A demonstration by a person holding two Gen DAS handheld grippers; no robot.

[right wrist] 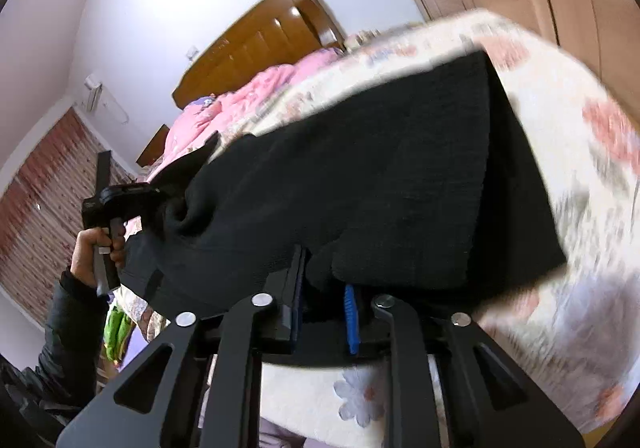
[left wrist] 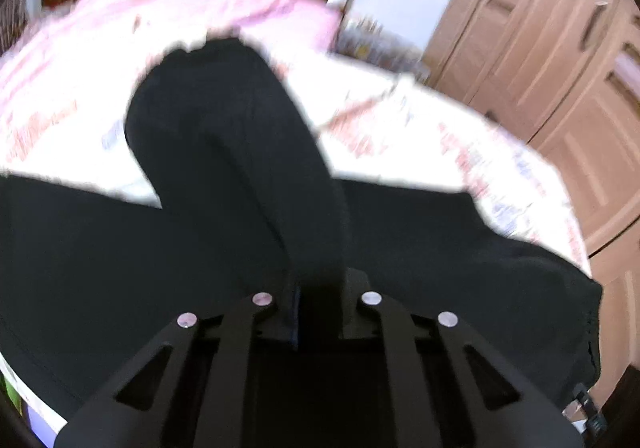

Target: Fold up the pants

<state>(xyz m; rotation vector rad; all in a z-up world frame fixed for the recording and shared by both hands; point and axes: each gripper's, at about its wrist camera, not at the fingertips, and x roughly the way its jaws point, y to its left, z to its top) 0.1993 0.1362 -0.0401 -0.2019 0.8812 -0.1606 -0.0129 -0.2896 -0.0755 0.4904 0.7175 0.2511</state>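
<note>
Black pants (left wrist: 224, 136) lie spread on the bed (left wrist: 460, 140), w/ both grippers clamped on the fabric.

Left gripper (left wrist: 318, 300): jaws nearly together, pinching a raised fold of the pants. That fold runs up and away from the gripper as a dark ridge, its far end resting on the floral bedcover ahead. More black cloth spreads to either side of the gripper, low and flat. In the right wrist view the left gripper (right wrist: 172, 192) shows off to the left, held by a hand (right wrist: 94, 252) in a dark sleeve, w/ a pointed bit of cloth sticking up past it.

Right gripper (right wrist: 320, 304): jaws close together on the near edge of the pants; a blue pad (right wrist: 351, 318) shows on the right finger, cloth bunched between the pads. From here the pants stretch ahead and to the right as a wide dark panel w/ a straight far edge.

No containers that I can make out.

Edges/room: bed's right edge curves just right of the left gripper's cloth; beyond it wooden wardrobe doors (left wrist: 540, 48) stand near. Pink quilt (left wrist: 180, 8) is heaped at the far end ahead of the left gripper, brown headboard (right wrist: 256, 44) behind it. Open bedcover lies ahead-right of the left gripper and right of the right gripper. Left of the right gripper, patterned curtain (right wrist: 44, 200) at the wall. Both views are motion-blurred at the bed edges.
</note>
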